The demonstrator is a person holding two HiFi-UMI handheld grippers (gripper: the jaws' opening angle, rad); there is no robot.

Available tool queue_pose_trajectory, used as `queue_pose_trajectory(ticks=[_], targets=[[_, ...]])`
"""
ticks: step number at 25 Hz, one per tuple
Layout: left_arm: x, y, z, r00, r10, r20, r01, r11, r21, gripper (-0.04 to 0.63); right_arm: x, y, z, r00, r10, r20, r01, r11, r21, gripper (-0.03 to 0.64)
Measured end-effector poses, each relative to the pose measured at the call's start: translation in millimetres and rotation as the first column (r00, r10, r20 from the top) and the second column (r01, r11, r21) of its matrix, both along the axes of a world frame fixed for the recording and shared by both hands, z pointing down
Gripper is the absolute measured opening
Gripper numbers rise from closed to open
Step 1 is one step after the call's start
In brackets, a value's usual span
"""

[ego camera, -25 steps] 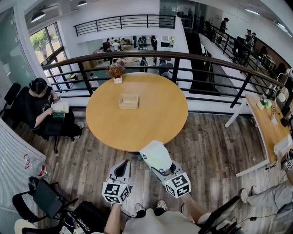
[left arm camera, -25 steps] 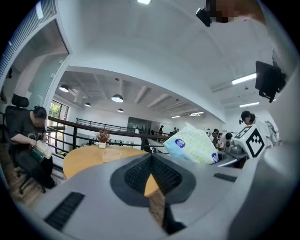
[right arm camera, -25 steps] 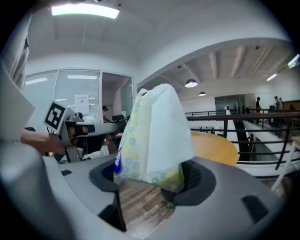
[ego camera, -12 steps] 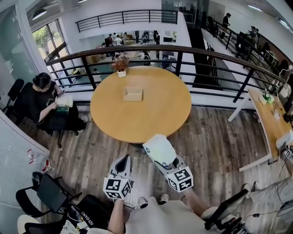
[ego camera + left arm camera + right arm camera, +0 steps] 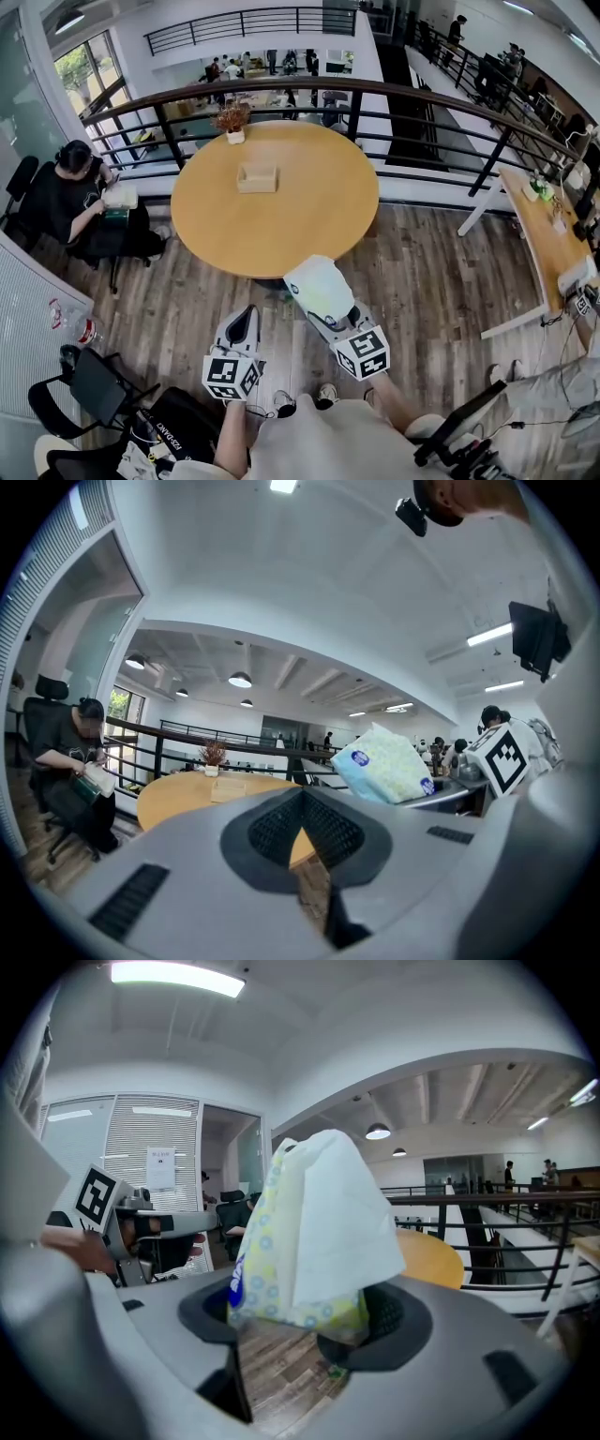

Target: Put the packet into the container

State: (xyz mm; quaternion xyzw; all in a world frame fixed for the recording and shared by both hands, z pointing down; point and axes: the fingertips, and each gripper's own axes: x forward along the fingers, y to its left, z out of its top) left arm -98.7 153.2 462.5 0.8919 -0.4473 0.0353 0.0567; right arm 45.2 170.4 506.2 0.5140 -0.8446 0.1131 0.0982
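Nearest you, your left gripper (image 5: 248, 319) hangs with its jaws pressed together, holding nothing. Beside it, your right gripper (image 5: 300, 1321) clamps the packet (image 5: 317, 283) between wide-set jaws, above the wooden floor (image 5: 422, 281). Farther off, the container (image 5: 257, 178) sits on the round table (image 5: 309, 220), well apart from the packet.

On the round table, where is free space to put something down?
Most of the round table is bare: the near half in front of the wooden container, and the whole right side. Only the far edge is occupied, by the potted plant.
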Motion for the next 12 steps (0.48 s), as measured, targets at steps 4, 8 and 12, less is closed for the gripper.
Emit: queue_pose_trajectory(ticks=[4, 8, 12], targets=[[7, 1, -1, 1.0, -0.023, 0.003, 0.023, 1.0, 0.004, 0.006, 9, 1, 3, 1.0, -0.006, -0.002, 0.006, 1.0, -0.007, 0.307], [24, 7, 1, 0.999, -0.017, 0.028, 0.017, 1.0, 0.006, 0.005, 18, 4, 13, 1.0, -0.024, -0.002, 0.024, 0.999, -0.033, 0.307], [35, 9, 2, 0.999, -0.023, 0.048, 0.023, 1.0, 0.01, 0.005, 25, -1, 20, 0.999, -0.034, -0.004, 0.034, 0.998, -0.054, 0.307]])
